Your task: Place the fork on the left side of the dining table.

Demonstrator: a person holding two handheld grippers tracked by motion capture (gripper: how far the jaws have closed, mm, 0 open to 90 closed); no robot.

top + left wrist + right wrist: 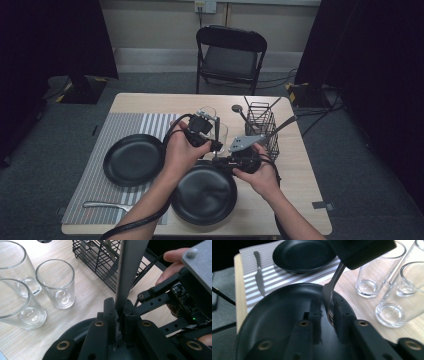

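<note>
Right tongs, narrowly spread, flank the fork; left tongs pinch its hidden handle.

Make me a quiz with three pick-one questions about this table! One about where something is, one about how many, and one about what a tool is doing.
1. Where does the knife lie?
A. in the wire basket
B. on the striped mat
C. on a black plate

2. How many glasses stand on the table?
A. one
B. three
C. five

3. What is the left tool doing?
A. it is shut on the fork
B. it is wide open with nothing in it
C. it is shut on a glass

Answers:
1. B, as the knife rests flat on the stripes, beside the far plate.
2. B, as three clear glasses stand close together on the bare wood.
3. A, as its two black jaws press on the fork's flat metal handle from both sides.
</note>
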